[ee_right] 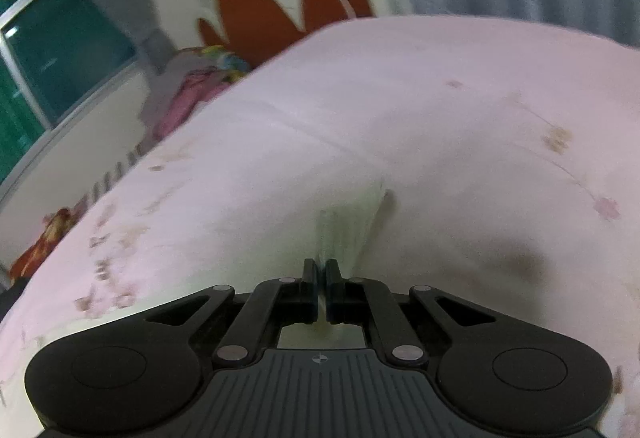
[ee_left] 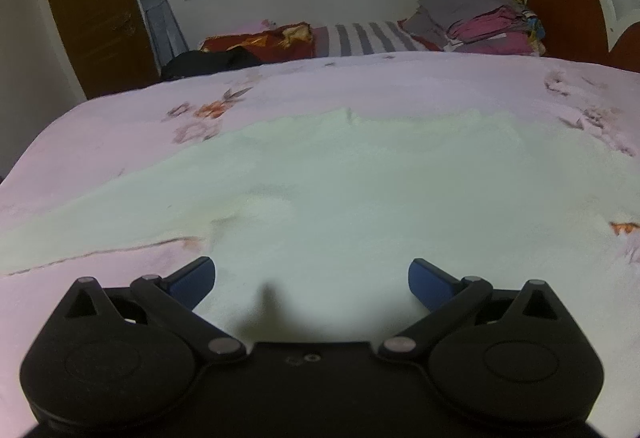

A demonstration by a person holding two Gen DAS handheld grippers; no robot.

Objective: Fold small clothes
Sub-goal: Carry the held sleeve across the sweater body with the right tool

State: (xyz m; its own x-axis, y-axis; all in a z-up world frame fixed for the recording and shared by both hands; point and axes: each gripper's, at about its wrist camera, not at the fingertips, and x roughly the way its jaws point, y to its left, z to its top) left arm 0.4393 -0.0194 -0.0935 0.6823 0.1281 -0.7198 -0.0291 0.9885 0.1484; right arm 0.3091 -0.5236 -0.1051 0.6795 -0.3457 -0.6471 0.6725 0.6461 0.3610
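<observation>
The bed (ee_left: pixel 120 126) fills both views, covered by a pink floral bedsheet (ee_left: pixel 500 90). It carries everything, so you are working on soft, yielding ground.

Next in size is the pale cloth (ee_left: pixel 360 190), whitish-green and lying spread and mostly flat ahead of your left fingers; it runs from just under their tips out toward the far side of the bed. What garment it is cannot be told. Its near left edge shows a low ripple, and no fold line is visible across it, so judge the fold as barely begun: the grasp is made on one side only, and lifting, carrying over and smoothing are all left.

Beyond the fingers, well apart from the work, a stack of folded clothes (ee_left: pixel 480 22) sits by the headboard (ee_left: pixel 568 6). Whether it belongs to this job cannot be told.

Your left gripper (ee_left: pixel 312 280) is released, its blue fingers (ee_left: pixel 192 280) spread wide above the cloth with nothing between them and no contact showing.

Your right gripper (ee_right: pixel 320 270) is clenched: the fingers (ee_right: pixel 309 272) have pinched a bunched ridge of the pale cloth (ee_right: pixel 348 222), which pleats up just ahead of the tips and passes between them.

You probably want the left side to take a matching edge before you lift, or the cloth is likely to drag crooked.
</observation>
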